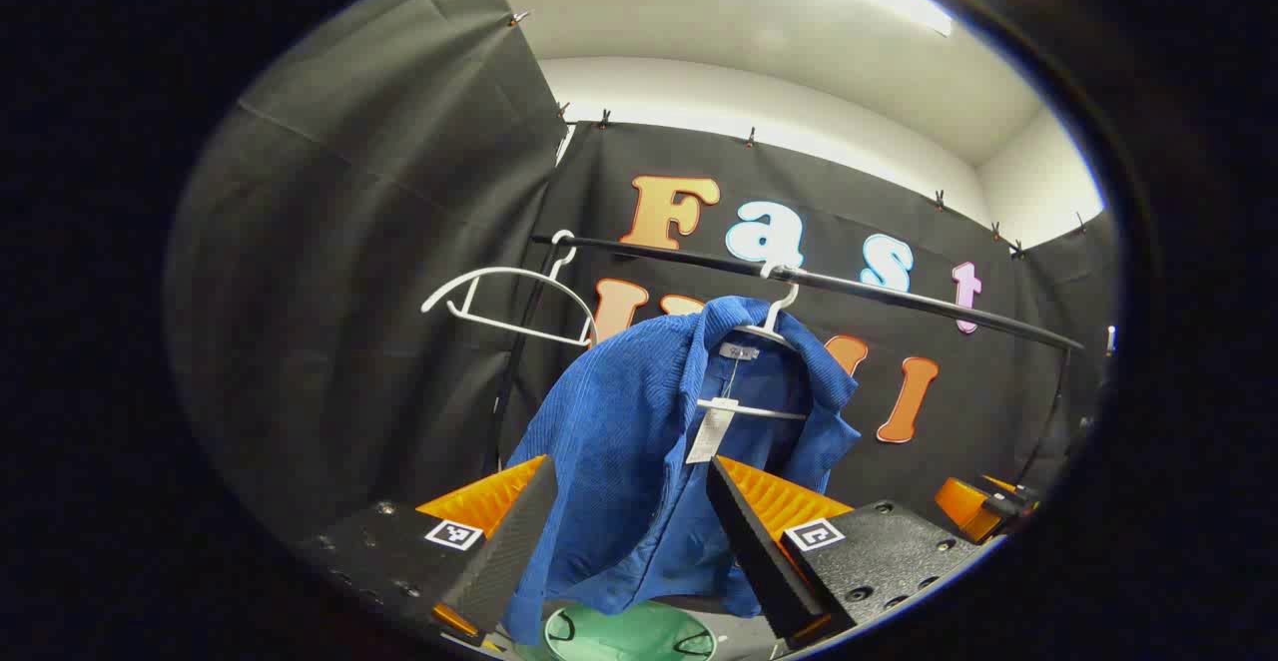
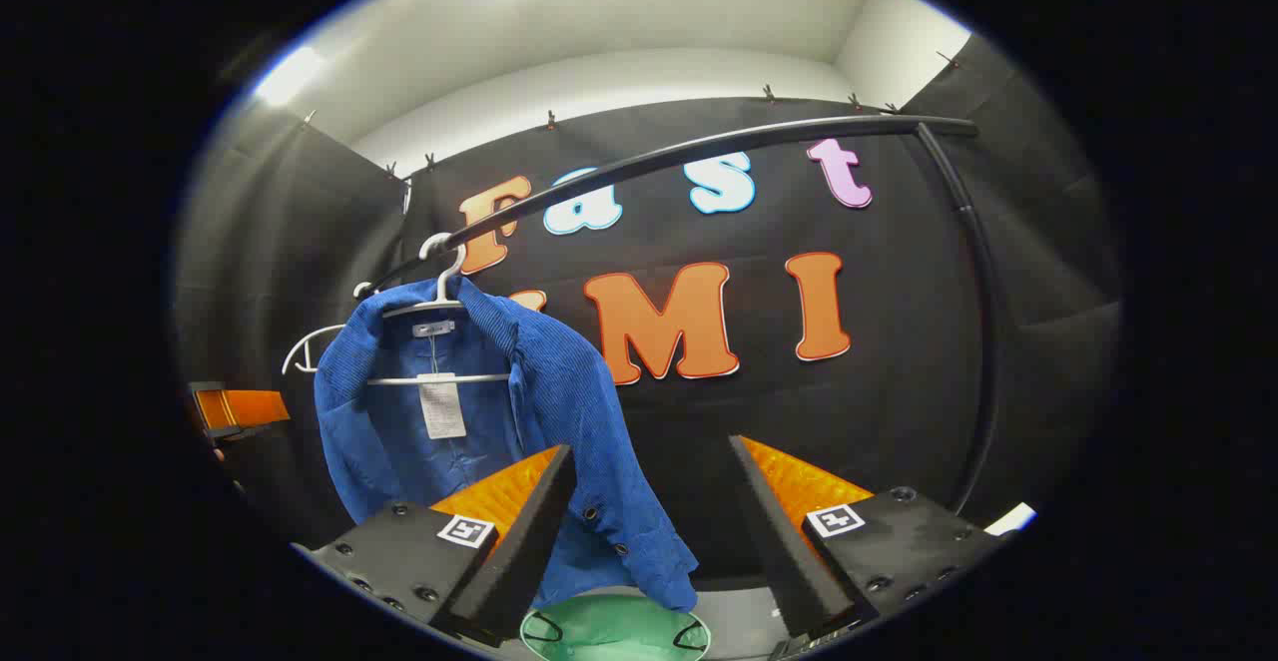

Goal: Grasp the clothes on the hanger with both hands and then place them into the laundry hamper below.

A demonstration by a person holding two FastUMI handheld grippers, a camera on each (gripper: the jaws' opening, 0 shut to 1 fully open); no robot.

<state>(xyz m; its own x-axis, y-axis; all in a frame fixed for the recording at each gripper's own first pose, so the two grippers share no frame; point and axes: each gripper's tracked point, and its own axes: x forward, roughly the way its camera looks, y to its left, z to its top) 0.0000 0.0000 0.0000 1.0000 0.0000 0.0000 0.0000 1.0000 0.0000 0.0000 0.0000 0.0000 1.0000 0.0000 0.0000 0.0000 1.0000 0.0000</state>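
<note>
A blue corduroy jacket (image 1: 619,441) hangs on a white hanger (image 1: 769,327) from a black rail (image 1: 899,297), a paper tag dangling at its collar. My left gripper (image 1: 629,481) is open, its fingers framing the jacket's left front, apart from the cloth. Below it lies the green laundry hamper (image 1: 629,633). In the right gripper view the same jacket (image 2: 559,411) hangs at the left on its hanger (image 2: 439,287). My right gripper (image 2: 654,461) is open to the right of the jacket's hem, above the hamper (image 2: 614,631). Orange parts of the other gripper (image 2: 235,409) show far left.
An empty white hanger (image 1: 499,297) hangs at the rail's left end. The rail (image 2: 699,152) bends down into a black upright post (image 2: 983,341) on the right. Black cloth walls close the booth on all sides. The other gripper's orange body (image 1: 973,501) sits low right.
</note>
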